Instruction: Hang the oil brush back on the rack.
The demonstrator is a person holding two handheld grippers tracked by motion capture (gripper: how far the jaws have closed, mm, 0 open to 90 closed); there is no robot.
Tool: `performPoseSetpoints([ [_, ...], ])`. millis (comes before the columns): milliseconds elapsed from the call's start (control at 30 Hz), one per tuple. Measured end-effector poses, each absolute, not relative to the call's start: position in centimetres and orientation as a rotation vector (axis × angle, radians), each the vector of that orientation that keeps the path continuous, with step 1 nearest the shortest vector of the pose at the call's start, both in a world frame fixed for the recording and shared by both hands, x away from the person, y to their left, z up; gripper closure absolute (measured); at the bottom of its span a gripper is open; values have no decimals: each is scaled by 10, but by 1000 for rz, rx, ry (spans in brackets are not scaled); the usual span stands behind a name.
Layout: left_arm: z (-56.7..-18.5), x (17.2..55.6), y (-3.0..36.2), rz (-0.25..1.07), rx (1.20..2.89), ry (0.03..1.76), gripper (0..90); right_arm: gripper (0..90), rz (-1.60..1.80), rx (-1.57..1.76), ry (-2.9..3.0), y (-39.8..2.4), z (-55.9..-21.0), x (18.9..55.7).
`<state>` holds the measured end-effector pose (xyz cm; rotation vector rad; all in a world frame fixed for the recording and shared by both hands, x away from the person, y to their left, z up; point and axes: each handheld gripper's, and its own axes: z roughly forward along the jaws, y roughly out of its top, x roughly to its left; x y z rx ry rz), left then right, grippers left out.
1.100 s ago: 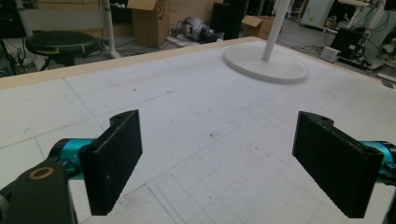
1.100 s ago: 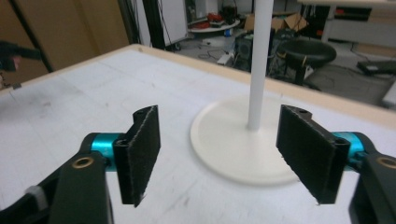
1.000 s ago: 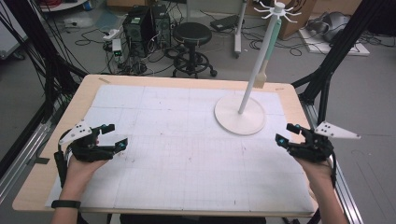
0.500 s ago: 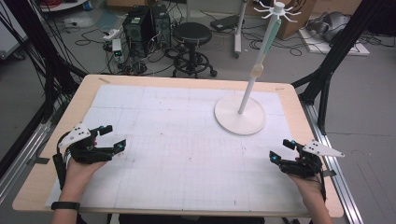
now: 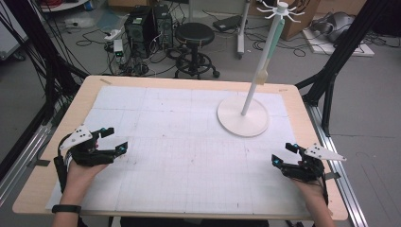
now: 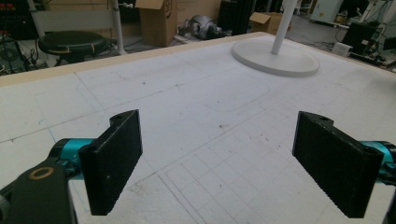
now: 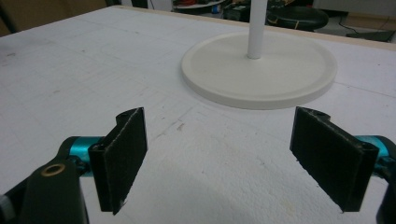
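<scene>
white gridded paper (image 5: 189,156) covered the wooden table; at its near corners the left gripper (image 5: 113,142) and right gripper (image 5: 283,155) rested low, jaws wide and empty, the right's just opened further as it sank. farther off, well apart, the white round-based stand (image 5: 243,116) stood upright and untouched, so reaching probably came next.

- Between my left gripper (image 5: 116,140) and right gripper (image 5: 283,153), the white mat (image 5: 189,156) lies bare.
- The white stand (image 5: 242,116) blocks the far right.
</scene>
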<state>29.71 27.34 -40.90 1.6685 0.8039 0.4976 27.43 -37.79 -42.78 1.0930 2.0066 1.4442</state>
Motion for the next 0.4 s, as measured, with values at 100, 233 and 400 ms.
performPoseSetpoints([
  [100,-409,297,273,496,1670,808,166,179,1443,1087,2006,-378,-428,275],
  [233,-409,297,273,496,1673,809,166,179,1441,1082,2007,-378,-429,276],
  [400,-411,299,273,492,1678,818,166,173,1442,1084,2012,-378,-430,277],
])
